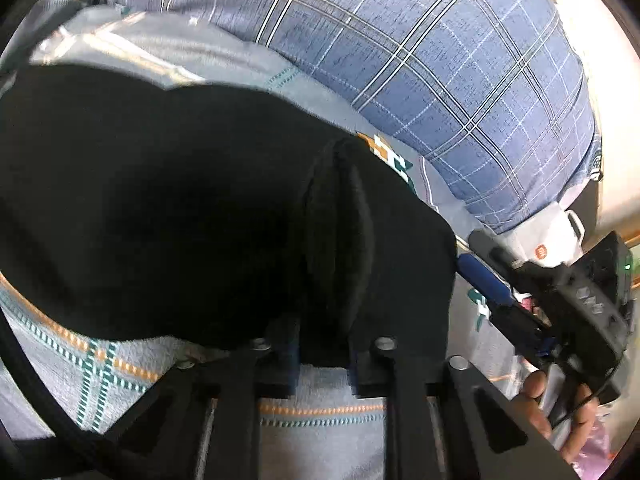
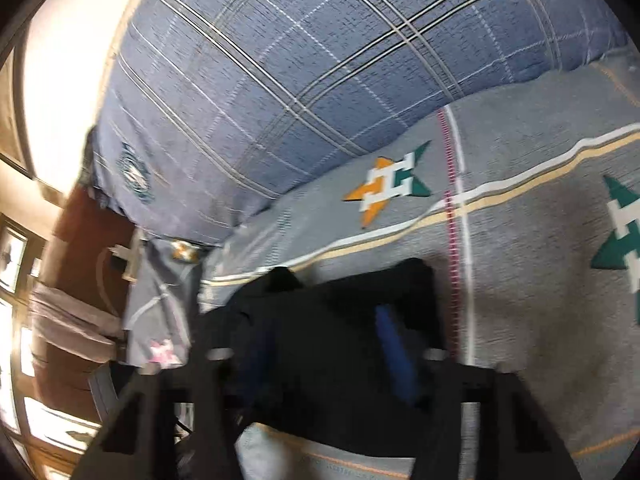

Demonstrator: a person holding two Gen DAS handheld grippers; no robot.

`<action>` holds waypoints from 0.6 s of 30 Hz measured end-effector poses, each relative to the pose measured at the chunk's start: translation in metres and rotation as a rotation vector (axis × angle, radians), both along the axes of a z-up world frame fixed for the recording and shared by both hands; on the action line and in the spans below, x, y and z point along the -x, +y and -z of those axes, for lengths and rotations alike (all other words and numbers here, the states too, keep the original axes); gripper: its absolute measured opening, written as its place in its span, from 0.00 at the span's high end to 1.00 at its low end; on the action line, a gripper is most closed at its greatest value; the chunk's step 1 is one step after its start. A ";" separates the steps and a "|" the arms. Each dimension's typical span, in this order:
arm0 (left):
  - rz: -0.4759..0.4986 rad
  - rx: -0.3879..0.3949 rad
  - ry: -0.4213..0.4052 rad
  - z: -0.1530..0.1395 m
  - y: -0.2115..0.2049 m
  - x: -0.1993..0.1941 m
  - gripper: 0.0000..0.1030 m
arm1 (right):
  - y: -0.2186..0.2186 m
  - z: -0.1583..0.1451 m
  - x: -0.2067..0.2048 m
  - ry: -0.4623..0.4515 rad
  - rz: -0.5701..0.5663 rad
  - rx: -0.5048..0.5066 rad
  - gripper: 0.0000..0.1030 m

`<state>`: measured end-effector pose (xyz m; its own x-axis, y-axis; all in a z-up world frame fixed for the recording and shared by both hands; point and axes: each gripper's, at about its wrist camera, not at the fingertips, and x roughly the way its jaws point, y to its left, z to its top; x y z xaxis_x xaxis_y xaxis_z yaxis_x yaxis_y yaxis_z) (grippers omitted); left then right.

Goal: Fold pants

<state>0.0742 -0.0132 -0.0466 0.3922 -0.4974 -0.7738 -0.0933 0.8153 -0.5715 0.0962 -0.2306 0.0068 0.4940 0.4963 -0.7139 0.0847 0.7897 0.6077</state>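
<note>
The pants [image 1: 160, 208] are seen as plain black. The bed sheet [image 2: 540, 280] is patterned in grey with white and tan stripes, a pink dotted line, and orange-and-teal star motifs. The pillow [image 2: 320, 80] is checked in blue with white and dark lines.

a grey bedsheet [image 2: 540, 240] printed with orange and teal star motifs and crossed by white and tan stripes is spread across the near area. a blue plaid quilt [image 2: 320, 80] is heaped along its far side. a brown wooden surface [image 2: 80, 240] is seen at far left, beside the bed.
</note>
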 end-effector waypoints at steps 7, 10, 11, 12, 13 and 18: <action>-0.018 -0.083 -0.020 0.005 -0.001 0.004 0.87 | 0.017 0.018 -0.004 0.059 -0.036 0.188 0.76; -0.004 -0.099 -0.020 -0.010 -0.003 0.008 0.84 | 0.013 0.029 -0.009 0.087 -0.027 0.164 0.77; -0.003 -0.102 -0.027 -0.017 -0.003 0.011 0.83 | 0.013 0.025 -0.008 0.083 -0.031 0.168 0.73; -0.004 -0.097 -0.031 -0.021 0.001 0.010 0.76 | 0.015 0.020 -0.005 0.069 -0.039 0.160 0.73; -0.004 -0.085 -0.040 -0.028 0.005 0.013 0.62 | 0.016 0.015 -0.001 0.047 -0.051 0.140 0.73; -0.109 -0.052 -0.099 -0.059 0.063 0.033 0.34 | 0.044 -0.013 0.022 -0.091 -0.150 0.130 0.24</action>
<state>0.0416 0.0499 0.0123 0.5174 -0.4079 -0.7523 -0.1280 0.8323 -0.5394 0.0743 -0.1861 0.0202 0.4871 0.4758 -0.7324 -0.0903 0.8615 0.4996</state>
